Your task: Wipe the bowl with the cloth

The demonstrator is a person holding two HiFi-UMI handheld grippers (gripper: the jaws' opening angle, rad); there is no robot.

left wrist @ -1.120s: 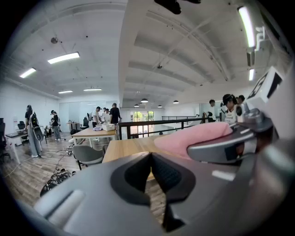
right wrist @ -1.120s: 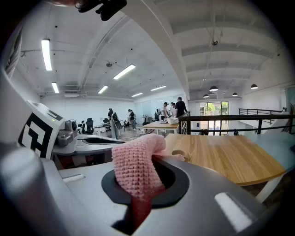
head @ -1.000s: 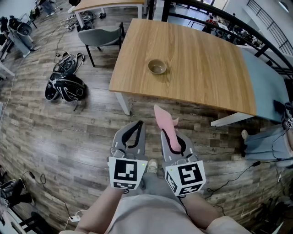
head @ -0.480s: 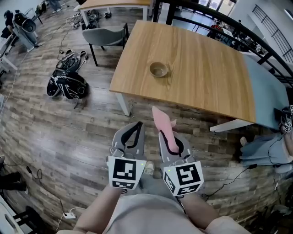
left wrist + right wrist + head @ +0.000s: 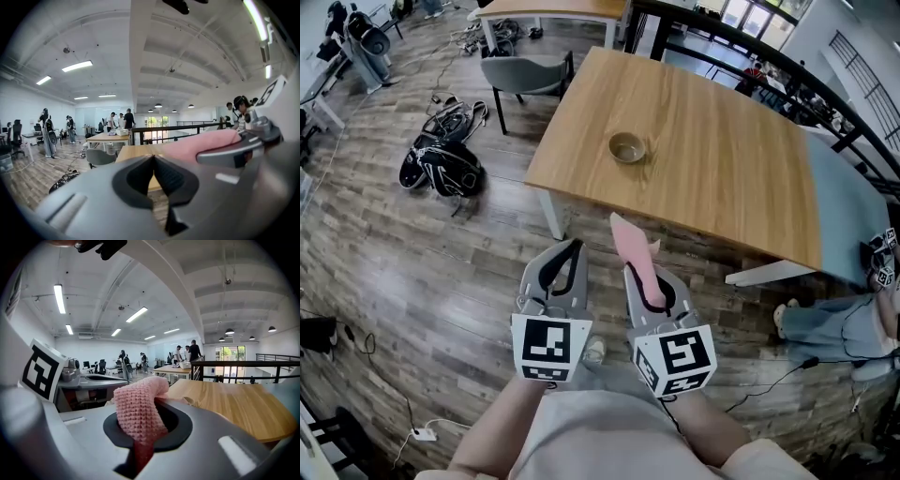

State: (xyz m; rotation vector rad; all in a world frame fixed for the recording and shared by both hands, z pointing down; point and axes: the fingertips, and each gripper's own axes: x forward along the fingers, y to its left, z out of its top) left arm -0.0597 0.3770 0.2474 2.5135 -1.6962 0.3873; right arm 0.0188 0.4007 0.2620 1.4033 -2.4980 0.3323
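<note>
The left gripper (image 5: 570,249) has its jaws pressed together with nothing between them, its marker cube towards the person. Just beside it, the right gripper (image 5: 639,276) is clamped on a pink knitted cloth (image 5: 628,242) - one part is pinched deep between the jaws and the rest stands up out of them, pointing towards the table. Both grippers are held side by side over the wood-plank floor (image 5: 441,272), short of the table's near edge, and neither touches the table. The small round bowl (image 5: 627,147) sits upright on the light wooden table (image 5: 731,169), near its left near corner and well apart from both grippers and the cloth; in the head view it looks empty. A grey chair (image 5: 523,73) stands at the table's left end, and dark bags (image 5: 439,165) lie on the floor to the left of it. In the gripper views, people stand around another table far back in the room - too small to tell more.
</note>
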